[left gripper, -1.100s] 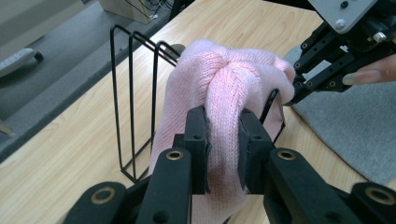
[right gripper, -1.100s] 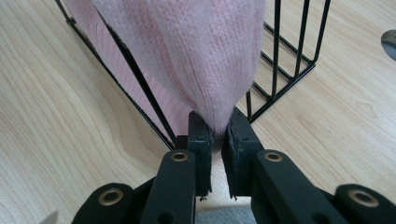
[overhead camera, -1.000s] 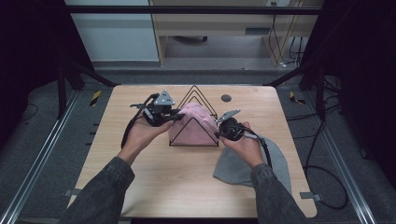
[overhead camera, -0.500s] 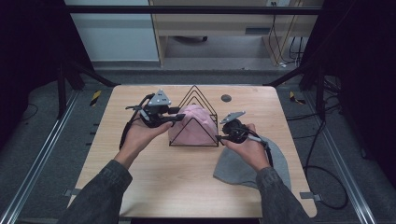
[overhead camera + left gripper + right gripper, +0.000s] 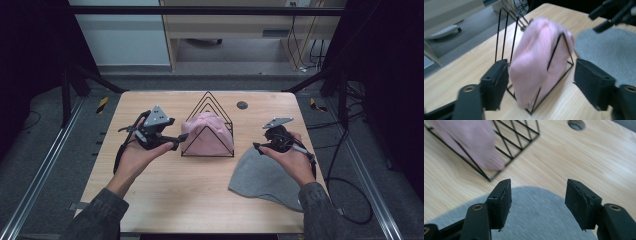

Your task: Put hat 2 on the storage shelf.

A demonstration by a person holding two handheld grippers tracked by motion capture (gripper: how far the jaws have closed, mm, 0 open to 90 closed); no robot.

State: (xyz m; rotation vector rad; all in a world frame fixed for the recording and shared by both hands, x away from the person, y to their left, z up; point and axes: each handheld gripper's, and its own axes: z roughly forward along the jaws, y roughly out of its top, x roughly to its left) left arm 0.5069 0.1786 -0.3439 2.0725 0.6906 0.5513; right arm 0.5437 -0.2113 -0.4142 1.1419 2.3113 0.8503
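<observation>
Two hats: a pink hat (image 5: 207,135) and a grey hat (image 5: 265,176) are on my table.
Pink hat: draped over a black wire rack (image 5: 207,122) in the middle of the table (image 5: 200,195); the rack's triangular frames show through and beside the knit. In my left gripper view the hat (image 5: 536,62) hangs down both sides of the rack (image 5: 506,37), and its lower edge reaches the tabletop.
Grey hat: flat on the wood, to the right of the rack and nearer me, not touching the rack. In my right gripper view it (image 5: 536,215) lies under and ahead of my jaws.
My left gripper (image 5: 175,141): just left of the rack and level with the pink hat. Its jaws have just been opening, and they stand apart now. My left gripper view frames the hat between the pads (image 5: 495,82), but neither pad presses it.
My right gripper (image 5: 259,146): over the far edge of the grey hat, right of the rack and clear of it. Its jaws have just been opening too. The pads (image 5: 501,200) stand wide, with no cloth pinched between them.
Table hole (image 5: 242,105): a small round grommet behind the rack.
</observation>
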